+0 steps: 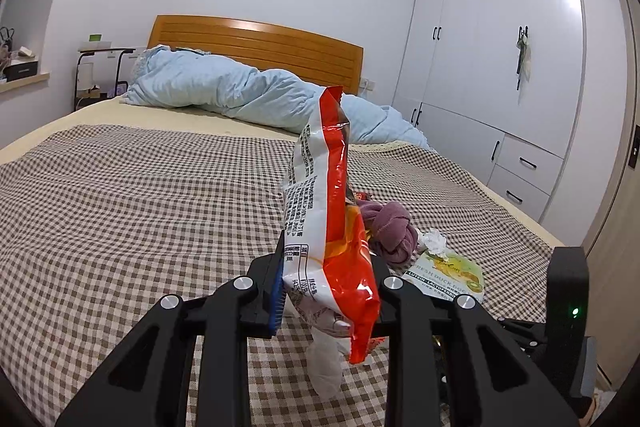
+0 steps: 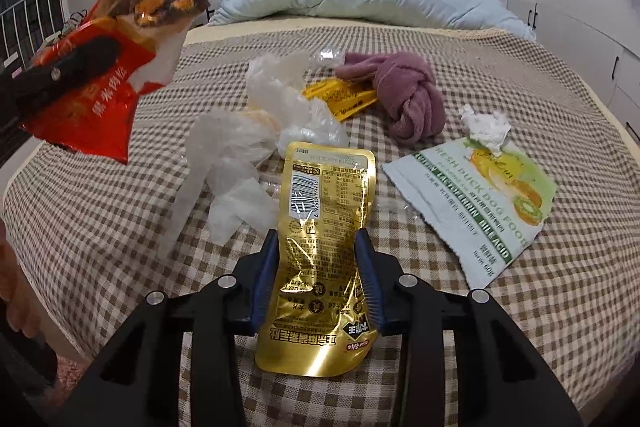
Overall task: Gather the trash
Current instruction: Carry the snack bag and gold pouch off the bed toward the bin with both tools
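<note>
Gold pouch (image 2: 316, 247) sits nearest, pinched between the right gripper (image 2: 318, 275) jaws above the checked bed (image 2: 120, 227). Left gripper (image 1: 326, 283) jaws clamp a red snack wrapper (image 1: 332, 227), held up at the left. Farther lie clear plastic bags (image 2: 248, 147), a dog-food packet (image 2: 472, 203), crumpled tissue (image 2: 486, 125), yellow wrapper (image 2: 340, 99), purple towel (image 2: 408, 99); contents unclear.

Glossy gold foil pouch (image 2: 316, 247); glossy red plastic wrapper (image 1: 340, 227); woven checked bedspread (image 2: 520, 307)

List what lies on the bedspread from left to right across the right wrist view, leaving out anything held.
Clear plastic wrap → yellow wrapper → purple knotted cloth → crumpled tissue → dog food packet.
</note>
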`<state>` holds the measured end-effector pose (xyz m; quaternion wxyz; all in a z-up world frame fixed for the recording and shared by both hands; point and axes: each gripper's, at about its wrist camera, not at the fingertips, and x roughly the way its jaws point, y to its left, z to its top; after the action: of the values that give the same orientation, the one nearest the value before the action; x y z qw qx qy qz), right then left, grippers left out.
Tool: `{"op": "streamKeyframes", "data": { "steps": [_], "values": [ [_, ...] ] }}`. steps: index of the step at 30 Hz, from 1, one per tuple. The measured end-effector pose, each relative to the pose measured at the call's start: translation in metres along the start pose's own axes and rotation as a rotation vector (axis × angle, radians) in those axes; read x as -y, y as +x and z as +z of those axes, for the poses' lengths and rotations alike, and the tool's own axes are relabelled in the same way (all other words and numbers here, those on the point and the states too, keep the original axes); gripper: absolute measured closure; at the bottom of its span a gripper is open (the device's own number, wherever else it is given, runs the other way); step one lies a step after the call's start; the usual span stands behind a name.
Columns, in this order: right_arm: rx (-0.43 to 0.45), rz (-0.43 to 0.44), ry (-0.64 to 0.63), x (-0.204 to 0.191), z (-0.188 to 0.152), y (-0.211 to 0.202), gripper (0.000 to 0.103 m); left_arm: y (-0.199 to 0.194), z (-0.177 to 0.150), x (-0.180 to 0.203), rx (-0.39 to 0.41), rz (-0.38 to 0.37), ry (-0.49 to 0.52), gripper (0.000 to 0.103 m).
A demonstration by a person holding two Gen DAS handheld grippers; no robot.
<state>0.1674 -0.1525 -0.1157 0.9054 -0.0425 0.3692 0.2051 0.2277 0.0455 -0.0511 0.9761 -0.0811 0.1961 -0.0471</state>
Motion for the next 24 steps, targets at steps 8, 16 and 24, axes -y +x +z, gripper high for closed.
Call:
{"op": "streamKeyframes", "data": {
  "steps": [8,16,24],
  "values": [
    [0.039,-0.004,-0.003,-0.001,0.004,-0.012,0.065,0.000,-0.002,0.005,0.000,-0.007,0.016,0.079],
    [0.085,-0.009,-0.012,-0.002,0.007,-0.030,0.065,-0.007,-0.003,0.009,0.015,-0.022,0.022,0.079],
    [0.136,-0.038,-0.023,-0.003,0.009,-0.057,0.065,-0.032,-0.006,0.017,0.039,-0.032,0.026,0.079]
  ]
}}
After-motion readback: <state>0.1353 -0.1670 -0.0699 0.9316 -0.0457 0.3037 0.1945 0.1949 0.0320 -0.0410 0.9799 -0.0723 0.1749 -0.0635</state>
